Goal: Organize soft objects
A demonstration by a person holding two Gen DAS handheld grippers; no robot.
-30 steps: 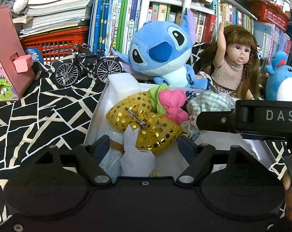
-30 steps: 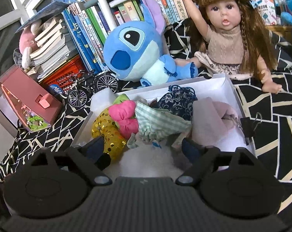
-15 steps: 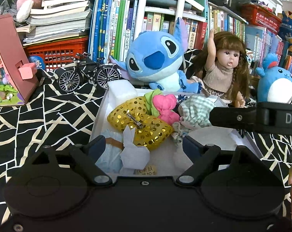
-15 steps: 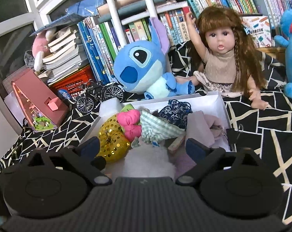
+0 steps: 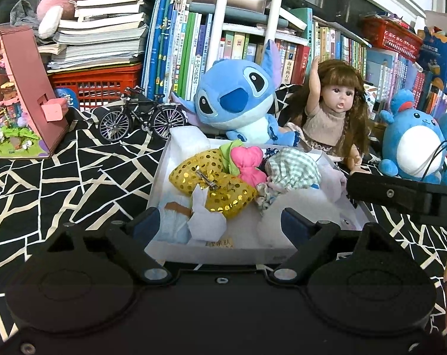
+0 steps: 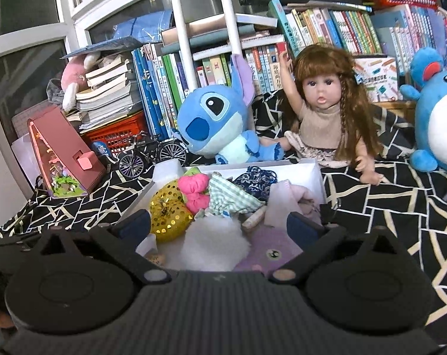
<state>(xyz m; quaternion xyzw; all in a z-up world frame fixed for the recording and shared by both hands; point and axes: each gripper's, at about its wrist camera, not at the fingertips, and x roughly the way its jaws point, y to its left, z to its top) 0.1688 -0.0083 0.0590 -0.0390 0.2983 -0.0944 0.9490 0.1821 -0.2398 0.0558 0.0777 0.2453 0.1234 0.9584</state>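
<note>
A white box (image 5: 220,251) (image 6: 318,174) on the black patterned cloth holds soft items: a gold sequin bow (image 5: 211,183) (image 6: 167,210), a pink bow (image 5: 248,164) (image 6: 195,190), a green checked cloth (image 5: 293,168) (image 6: 229,196), a dark blue patterned pouch (image 6: 257,177), pale pink fabric (image 6: 285,204), a white fluffy piece (image 6: 213,242) and a purple item (image 6: 270,251). My left gripper (image 5: 220,224) is open and empty at the box's near edge. My right gripper (image 6: 219,227) is open and empty above the near end; its body shows in the left wrist view (image 5: 400,198).
A Stitch plush (image 5: 238,100) (image 6: 217,118), a doll (image 5: 332,115) (image 6: 321,112) and a blue round plush (image 5: 412,142) (image 6: 439,118) sit behind the box. A model bicycle (image 5: 142,115), a red basket (image 5: 96,85), a pink toy house (image 5: 16,100) and bookshelves stand at the back and left.
Both grippers have pulled back and up from the box, so it looks smaller and farther. The items in the box have not moved.
</note>
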